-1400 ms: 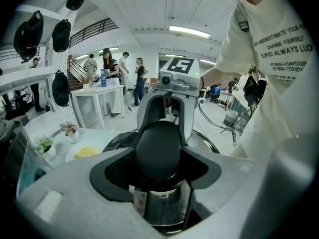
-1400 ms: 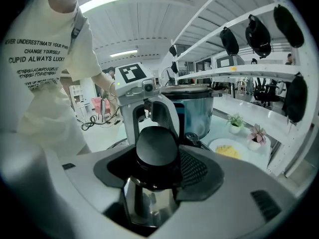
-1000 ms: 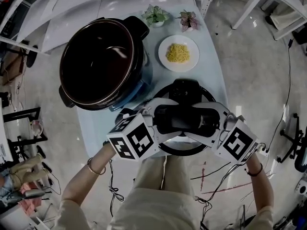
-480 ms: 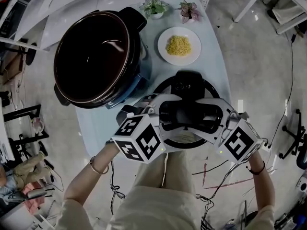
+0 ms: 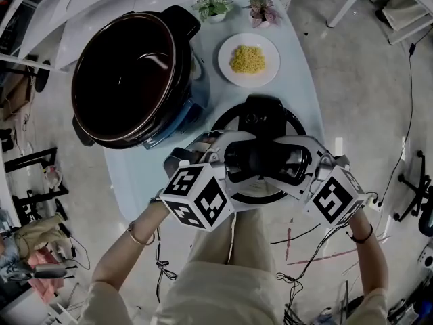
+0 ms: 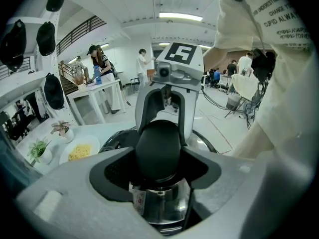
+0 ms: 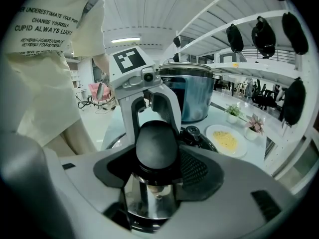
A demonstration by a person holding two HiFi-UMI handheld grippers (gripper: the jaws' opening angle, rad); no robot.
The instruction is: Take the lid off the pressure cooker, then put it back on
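Observation:
The black round lid point(image 5: 260, 122) lies flat by the table's front edge, right of the open pressure cooker point(image 5: 177, 80). Whether it rests on the table I cannot tell. My left gripper point(image 5: 233, 161) and right gripper point(image 5: 287, 164) face each other across the lid's black handle point(image 5: 260, 160), and both are shut on it. In the left gripper view the handle point(image 6: 158, 151) fills the gap between my jaws, with the right gripper point(image 6: 174, 83) behind it. The right gripper view shows the same handle point(image 7: 157, 146) clamped, the cooker point(image 7: 192, 96) beyond it.
A white plate of yellow food point(image 5: 248, 59) sits behind the lid. Two small potted plants point(image 5: 212, 5) point(image 5: 264, 9) stand at the table's far edge. Cables trail on the floor to the right. Shelving runs along the left.
Both grippers stay clamped on the handle. The right one has sunk a little with the lid. The head view has shifted slightly.

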